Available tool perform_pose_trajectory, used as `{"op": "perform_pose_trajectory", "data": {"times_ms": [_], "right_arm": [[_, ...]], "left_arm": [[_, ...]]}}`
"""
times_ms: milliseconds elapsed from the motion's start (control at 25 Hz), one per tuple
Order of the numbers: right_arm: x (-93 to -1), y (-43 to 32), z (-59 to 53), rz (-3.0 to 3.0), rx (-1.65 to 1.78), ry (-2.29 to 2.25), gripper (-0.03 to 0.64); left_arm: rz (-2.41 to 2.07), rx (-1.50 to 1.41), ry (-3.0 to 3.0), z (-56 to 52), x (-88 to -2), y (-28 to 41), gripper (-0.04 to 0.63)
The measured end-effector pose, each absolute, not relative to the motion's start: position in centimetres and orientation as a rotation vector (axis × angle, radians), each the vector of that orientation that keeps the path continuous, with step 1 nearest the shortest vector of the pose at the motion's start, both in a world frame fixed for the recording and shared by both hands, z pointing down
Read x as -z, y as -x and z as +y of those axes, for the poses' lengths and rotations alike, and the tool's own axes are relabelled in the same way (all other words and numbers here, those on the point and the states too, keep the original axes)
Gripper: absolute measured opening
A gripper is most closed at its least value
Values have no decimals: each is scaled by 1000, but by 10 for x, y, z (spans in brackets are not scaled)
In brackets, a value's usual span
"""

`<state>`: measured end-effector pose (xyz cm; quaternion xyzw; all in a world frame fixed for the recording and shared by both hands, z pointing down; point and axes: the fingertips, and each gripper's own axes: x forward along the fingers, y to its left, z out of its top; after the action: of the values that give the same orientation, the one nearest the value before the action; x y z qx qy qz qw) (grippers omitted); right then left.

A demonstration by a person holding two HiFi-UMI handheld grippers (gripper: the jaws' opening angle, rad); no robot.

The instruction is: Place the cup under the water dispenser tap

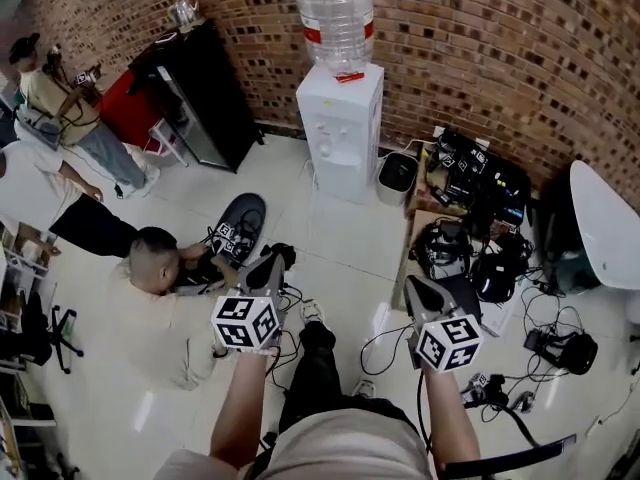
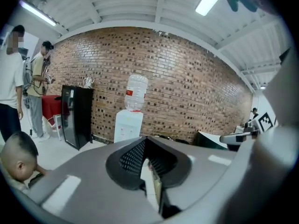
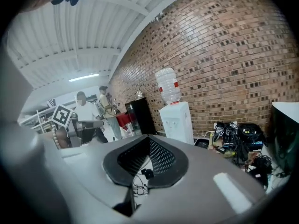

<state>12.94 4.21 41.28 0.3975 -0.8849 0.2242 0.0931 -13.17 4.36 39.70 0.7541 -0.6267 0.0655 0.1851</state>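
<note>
A white water dispenser [image 1: 340,128] with a clear bottle [image 1: 335,13] on top stands against the brick wall, well ahead of both grippers. It also shows in the left gripper view [image 2: 128,125] and the right gripper view [image 3: 177,120]. No cup shows in any view. My left gripper [image 1: 268,266] is held in the air, pointing toward the dispenser; its tips meet [image 2: 145,139] with nothing between them. My right gripper [image 1: 415,286] is beside it, also with its tips together [image 3: 148,138] and nothing held.
A person [image 1: 150,268] crouches on the floor just left of my left gripper, over a dark case [image 1: 240,223]. A black fridge [image 1: 195,93] stands left of the dispenser, a small bin [image 1: 398,173] to its right. Cables and gear [image 1: 470,218] lie at right by a white table [image 1: 605,223].
</note>
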Motion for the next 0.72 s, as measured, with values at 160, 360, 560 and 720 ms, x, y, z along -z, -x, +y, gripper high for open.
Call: {"op": "perform_pose_trajectory", "data": {"times_ms": [160, 360, 560, 720], "right_arm": [[-418, -143, 97, -2617, -700, -1144, 0], [-413, -138, 140, -2623, -729, -1153, 0], [-394, -107, 153, -2663, -659, -1091, 0], [-381, -97, 155, -2682, -615, -1075, 0]], "left_arm": [[-1740, -227, -2115, 116, -401, 101, 11], [-1685, -226, -2103, 176, -405, 80, 11], [-1681, -211, -2149, 195, -387, 79, 12], [-1673, -198, -2167, 198, -381, 79, 11]]}}
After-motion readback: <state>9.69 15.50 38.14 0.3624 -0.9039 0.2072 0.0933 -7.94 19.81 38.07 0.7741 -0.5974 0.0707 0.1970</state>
